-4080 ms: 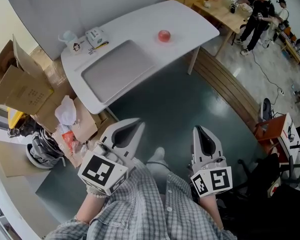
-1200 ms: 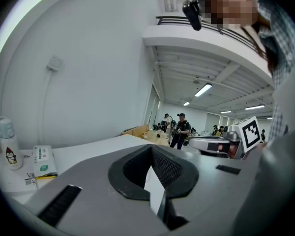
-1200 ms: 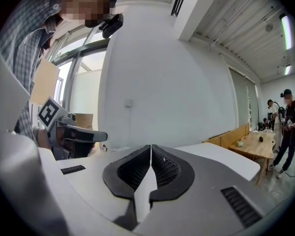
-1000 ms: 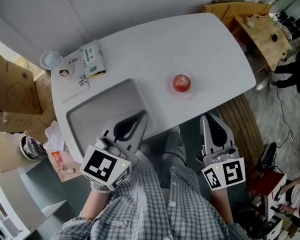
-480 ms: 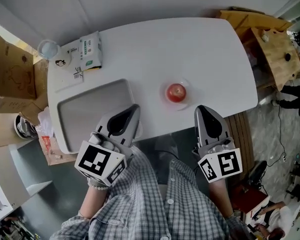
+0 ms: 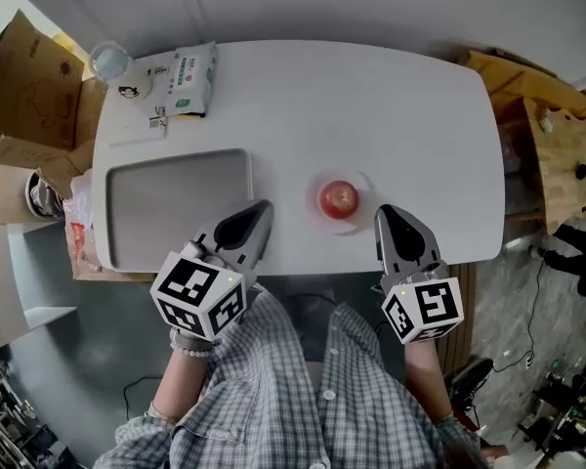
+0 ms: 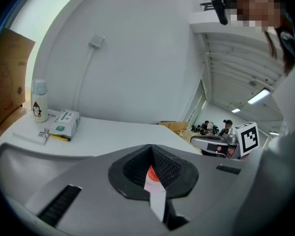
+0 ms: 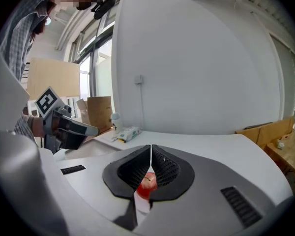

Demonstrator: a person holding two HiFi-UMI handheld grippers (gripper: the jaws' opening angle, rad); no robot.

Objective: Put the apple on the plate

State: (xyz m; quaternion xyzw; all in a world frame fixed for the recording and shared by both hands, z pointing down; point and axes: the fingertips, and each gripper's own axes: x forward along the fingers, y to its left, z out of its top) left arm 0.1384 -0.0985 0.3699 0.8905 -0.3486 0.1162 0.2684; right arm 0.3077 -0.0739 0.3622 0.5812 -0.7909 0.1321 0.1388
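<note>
The left tool (image 6: pixel 262 208) is holding its jaws clenched together with nothing between them; in the left gripper view a red sliver of the apple (image 6: pixel 339 199) is showing only beyond the closed tips. The right tool (image 6: pixel 383 211) is likewise clenched on nothing, and the right gripper view is showing the apple lying past its jaws, apart from them. Both tools are pointing across the near edge of the white tabletop (image 6: pixel 420 106). The apple is sitting upright on a pale round plate (image 6: pixel 360 219) between the two tools, nearer the right one and touching neither. The left tool's tip is lying just beside the right rim of a grey tray (image 6: pixel 127 203), which is occupying the left part of the tabletop. At the far left corner, a green-and-white packet (image 6: pixel 188 66) is lying flat, with a small bottle (image 6: pixel 107 62) standing just beside it. Cardboard boxes (image 6: pixel 24 76) are standing beyond the tabletop's left edge.
</note>
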